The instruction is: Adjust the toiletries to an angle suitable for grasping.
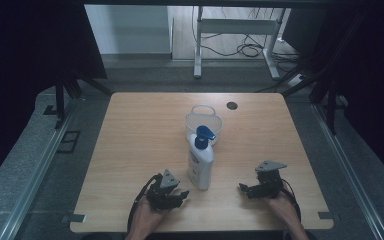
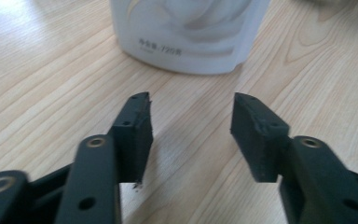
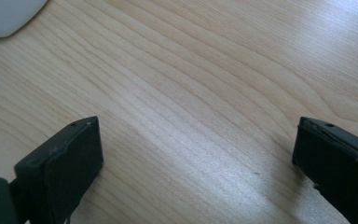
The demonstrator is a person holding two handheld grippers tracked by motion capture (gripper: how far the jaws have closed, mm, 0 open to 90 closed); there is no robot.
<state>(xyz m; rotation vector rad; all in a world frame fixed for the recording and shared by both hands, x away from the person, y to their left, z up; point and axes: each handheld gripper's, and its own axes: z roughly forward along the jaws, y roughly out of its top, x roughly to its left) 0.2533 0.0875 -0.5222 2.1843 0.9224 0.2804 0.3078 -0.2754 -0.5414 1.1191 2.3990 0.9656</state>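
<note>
High view: clear container (image 1: pixel 203 121) behind bottle (image 1: pixel 200 159) | left gripper view: bottle base

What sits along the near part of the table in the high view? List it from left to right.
left gripper → white pump bottle with a blue pump, standing upright → right gripper. Each gripper is in one of the person's hands, its fingers pointing inward at the bottle.

Light wood table (image 1: pixel 130 150) with a dark round hole (image 1: pixel 232 105) near its far edge. A clear plastic tub (image 1: pixel 203 120) sits mid-table. Beyond it, white desk legs (image 1: pixel 197 50) and cables (image 1: pixel 250 49) on the floor.
</note>
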